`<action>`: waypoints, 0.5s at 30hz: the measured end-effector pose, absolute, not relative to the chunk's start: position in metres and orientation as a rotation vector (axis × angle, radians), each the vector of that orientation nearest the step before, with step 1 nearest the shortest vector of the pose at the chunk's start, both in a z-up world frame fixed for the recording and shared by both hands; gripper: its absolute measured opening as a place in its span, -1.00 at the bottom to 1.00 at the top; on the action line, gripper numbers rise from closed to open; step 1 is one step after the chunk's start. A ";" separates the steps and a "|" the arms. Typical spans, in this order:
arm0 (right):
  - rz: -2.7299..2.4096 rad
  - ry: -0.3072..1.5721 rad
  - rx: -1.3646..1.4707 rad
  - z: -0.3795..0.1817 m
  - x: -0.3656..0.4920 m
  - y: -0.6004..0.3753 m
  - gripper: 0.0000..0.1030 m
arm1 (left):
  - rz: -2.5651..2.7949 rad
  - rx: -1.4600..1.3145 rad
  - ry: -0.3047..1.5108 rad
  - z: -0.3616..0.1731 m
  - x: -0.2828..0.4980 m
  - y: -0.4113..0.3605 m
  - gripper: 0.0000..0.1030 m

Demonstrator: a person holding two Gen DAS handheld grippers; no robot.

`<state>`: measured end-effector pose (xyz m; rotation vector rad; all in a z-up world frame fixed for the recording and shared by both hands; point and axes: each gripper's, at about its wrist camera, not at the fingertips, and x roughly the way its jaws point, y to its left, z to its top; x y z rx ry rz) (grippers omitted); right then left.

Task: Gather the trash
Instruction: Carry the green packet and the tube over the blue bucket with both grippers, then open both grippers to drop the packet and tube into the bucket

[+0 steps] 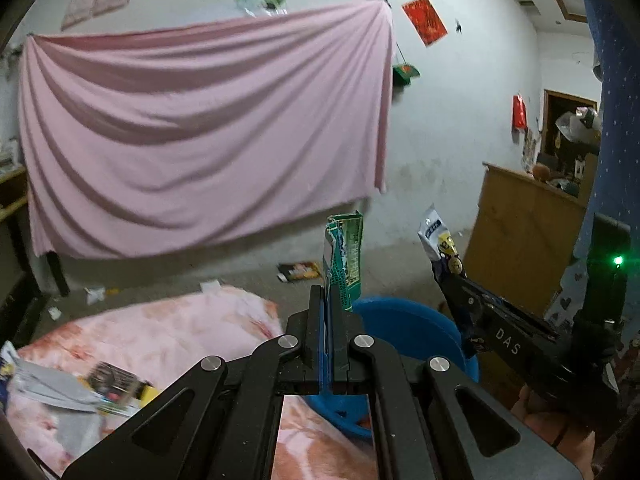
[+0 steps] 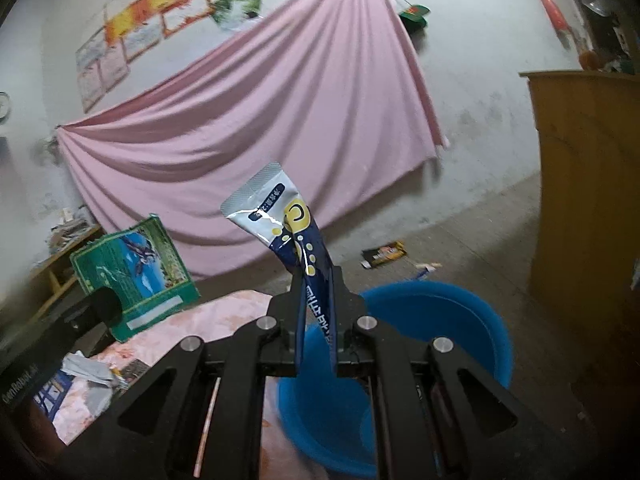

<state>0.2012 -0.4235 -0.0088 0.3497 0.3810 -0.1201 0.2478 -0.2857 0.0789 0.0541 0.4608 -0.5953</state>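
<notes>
My left gripper (image 1: 329, 300) is shut on a flattened green carton (image 1: 344, 256), which stands up edge-on between its fingers; the carton shows broadside in the right wrist view (image 2: 136, 272). My right gripper (image 2: 317, 280) is shut on a blue, white and yellow snack wrapper (image 2: 288, 228) that sticks up above the fingers; it also shows in the left wrist view (image 1: 440, 244). A blue plastic bucket (image 2: 460, 320) stands just beyond and below both grippers, and shows in the left wrist view (image 1: 404, 328).
A table with a pink patterned cloth (image 1: 168, 328) carries more wrappers and paper (image 1: 80, 392) at the left. A dark wrapper (image 2: 384, 255) and scraps lie on the floor. A wooden cabinet (image 2: 588, 184) stands at right; a pink sheet (image 1: 200, 136) hangs on the wall.
</notes>
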 end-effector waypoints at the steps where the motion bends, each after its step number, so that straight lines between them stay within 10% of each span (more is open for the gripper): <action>1: -0.129 0.392 0.347 -0.011 0.200 -0.426 -0.27 | -0.605 0.059 0.485 0.075 0.253 -0.292 -1.00; 15: -0.175 0.525 0.394 -0.033 0.216 -0.449 -0.21 | -0.630 0.064 0.665 0.044 0.273 -0.326 -0.95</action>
